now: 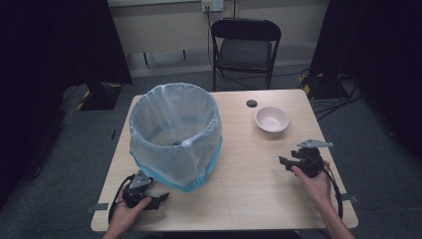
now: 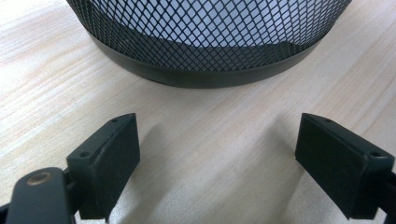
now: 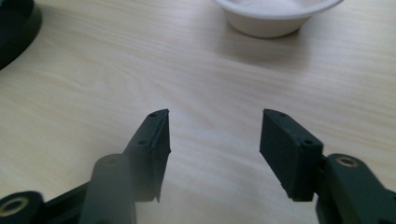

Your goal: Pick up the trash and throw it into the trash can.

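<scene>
Wooden table (image 1: 249, 189), dark room around it. Left to right: my left gripper (image 1: 158, 200) rests near the bin (image 1: 175, 134), jaws apart, empty. The bin is already lined with a bag (image 1: 199, 164). Far right sits a bowl (image 1: 271, 119); my right gripper (image 1: 285, 163) is spread, holding nothing. I judge no step underway.

Curtained recording lab: black drapes (image 1: 59, 40), folding chair (image 1: 245, 47), floor cables (image 1: 338, 94).

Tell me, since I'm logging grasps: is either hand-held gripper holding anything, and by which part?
Nothing held: left hand-held gripper and right hand-held gripper both gape open.
</scene>
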`<state>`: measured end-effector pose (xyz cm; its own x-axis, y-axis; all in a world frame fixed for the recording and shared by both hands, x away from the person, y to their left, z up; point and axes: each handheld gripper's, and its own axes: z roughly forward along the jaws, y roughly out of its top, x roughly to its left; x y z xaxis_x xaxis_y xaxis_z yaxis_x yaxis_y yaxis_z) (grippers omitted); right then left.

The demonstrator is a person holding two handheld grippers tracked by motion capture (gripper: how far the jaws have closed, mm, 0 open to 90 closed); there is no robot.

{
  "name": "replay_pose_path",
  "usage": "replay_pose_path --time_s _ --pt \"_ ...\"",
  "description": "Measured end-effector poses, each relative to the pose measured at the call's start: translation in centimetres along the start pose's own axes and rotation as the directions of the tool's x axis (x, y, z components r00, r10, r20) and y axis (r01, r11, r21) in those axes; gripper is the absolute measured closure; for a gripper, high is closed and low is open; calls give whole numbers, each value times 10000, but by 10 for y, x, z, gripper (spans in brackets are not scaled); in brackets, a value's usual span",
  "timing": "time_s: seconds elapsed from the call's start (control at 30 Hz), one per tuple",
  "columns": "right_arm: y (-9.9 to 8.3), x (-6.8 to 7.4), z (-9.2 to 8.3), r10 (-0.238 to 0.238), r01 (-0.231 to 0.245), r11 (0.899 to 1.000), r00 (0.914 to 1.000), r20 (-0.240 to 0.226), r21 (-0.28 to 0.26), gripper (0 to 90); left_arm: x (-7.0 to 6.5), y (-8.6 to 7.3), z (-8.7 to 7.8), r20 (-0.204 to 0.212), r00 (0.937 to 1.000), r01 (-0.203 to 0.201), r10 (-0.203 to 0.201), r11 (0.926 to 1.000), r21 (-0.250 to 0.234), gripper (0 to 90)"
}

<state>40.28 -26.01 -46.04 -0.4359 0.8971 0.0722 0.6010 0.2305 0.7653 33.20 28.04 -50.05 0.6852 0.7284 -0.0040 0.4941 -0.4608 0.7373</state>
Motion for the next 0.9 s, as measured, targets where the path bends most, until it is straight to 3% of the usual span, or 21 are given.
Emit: replay_pose_path --time_s 0.17,0.37,0.57,0.9 --pt "14 -4 7 -144 144 9998 9999 24 149 462 0 0 0 1 10000 4 -4 10000 -4 134" --pt "30 -20 22 -39 40 9991 10000 -7 429 401 0 0 0 0 10000 3 -3 10000 0 134" --pt "54 -37 32 -72 55 9993 9990 440 378 355 0 0 0 2 10000 1 -1 10000 -3 133" --pt "88 -54 62 -159 106 9986 9947 1020 522 379 0 0 0 -19 10000 -5 5 10000 -14 134"
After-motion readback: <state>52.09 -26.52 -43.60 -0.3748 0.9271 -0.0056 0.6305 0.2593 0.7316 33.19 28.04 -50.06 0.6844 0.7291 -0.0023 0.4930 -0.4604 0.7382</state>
